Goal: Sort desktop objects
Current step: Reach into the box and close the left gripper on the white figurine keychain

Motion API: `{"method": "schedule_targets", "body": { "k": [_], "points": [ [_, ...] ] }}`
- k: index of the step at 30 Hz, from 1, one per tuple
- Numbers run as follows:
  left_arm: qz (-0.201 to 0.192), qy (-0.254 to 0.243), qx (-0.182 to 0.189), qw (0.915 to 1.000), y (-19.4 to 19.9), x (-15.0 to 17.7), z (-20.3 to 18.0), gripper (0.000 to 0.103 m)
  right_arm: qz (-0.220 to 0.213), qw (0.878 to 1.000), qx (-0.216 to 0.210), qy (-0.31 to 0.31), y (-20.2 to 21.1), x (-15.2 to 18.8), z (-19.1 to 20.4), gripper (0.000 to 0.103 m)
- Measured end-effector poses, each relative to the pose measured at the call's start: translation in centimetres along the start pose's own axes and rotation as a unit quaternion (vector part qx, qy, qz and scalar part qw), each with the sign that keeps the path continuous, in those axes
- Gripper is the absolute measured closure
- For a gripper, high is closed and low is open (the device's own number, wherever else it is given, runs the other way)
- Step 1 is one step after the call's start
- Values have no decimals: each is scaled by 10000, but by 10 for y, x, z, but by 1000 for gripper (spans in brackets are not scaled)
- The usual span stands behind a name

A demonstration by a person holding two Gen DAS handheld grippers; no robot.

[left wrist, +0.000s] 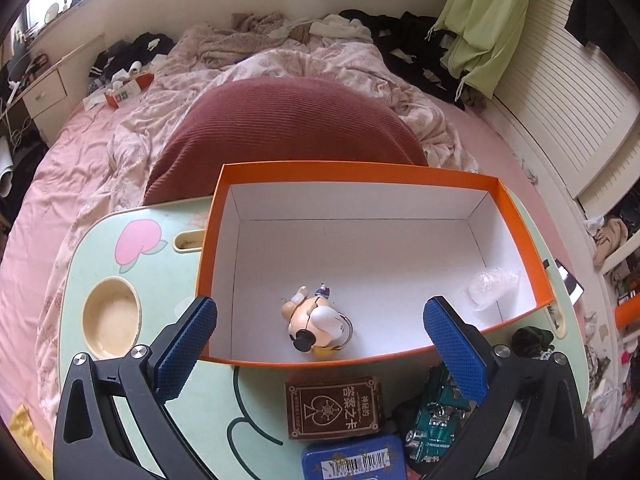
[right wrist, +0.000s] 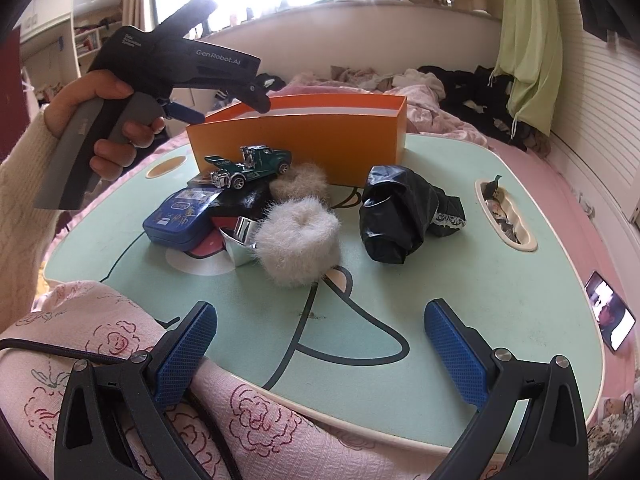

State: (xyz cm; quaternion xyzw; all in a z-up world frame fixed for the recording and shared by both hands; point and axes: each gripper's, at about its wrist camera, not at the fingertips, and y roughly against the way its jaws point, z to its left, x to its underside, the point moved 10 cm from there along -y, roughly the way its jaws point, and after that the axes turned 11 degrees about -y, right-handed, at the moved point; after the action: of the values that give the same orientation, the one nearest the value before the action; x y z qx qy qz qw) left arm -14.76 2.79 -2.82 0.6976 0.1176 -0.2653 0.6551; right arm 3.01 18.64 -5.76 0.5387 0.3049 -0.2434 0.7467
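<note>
The left gripper [left wrist: 320,344] hangs spread wide over the orange box [left wrist: 516,216], a small figurine [left wrist: 316,320] inside; the right gripper [right wrist: 320,344] gapes empty nearer me.

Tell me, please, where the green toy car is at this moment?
The green toy car sits on the lap table just outside the orange box, atop the pile by the blue tin; the left wrist view shows it lower right.

Left gripper [left wrist: 320,320] jaws wide apart, right gripper [right wrist: 320,332] likewise, both empty
</note>
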Motion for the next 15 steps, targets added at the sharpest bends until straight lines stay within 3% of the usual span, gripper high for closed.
{"method": "schedule_targets", "body": {
  "k": [3,5,7,10,15],
  "points": [
    [189,85,103,9997,0,-3,0,3,-3,10000,1,-3,0,0,0,0],
    [390,97,255,9989,-2,-6,0,16,-4,10000,1,-2,0,0,0,0],
    [738,124,462,9961,-7,-8,0,41,-6,10000,3,-3,0,0,0,0],
    [1140,309,696,9906,-14,-10,3,44,-7,10000,-3,-5,0,0,-1,0],
    [1660,334,687,9832,-25,-6,2,44,-10,10000,-5,-6,0,1,0,0]
  ]
}}
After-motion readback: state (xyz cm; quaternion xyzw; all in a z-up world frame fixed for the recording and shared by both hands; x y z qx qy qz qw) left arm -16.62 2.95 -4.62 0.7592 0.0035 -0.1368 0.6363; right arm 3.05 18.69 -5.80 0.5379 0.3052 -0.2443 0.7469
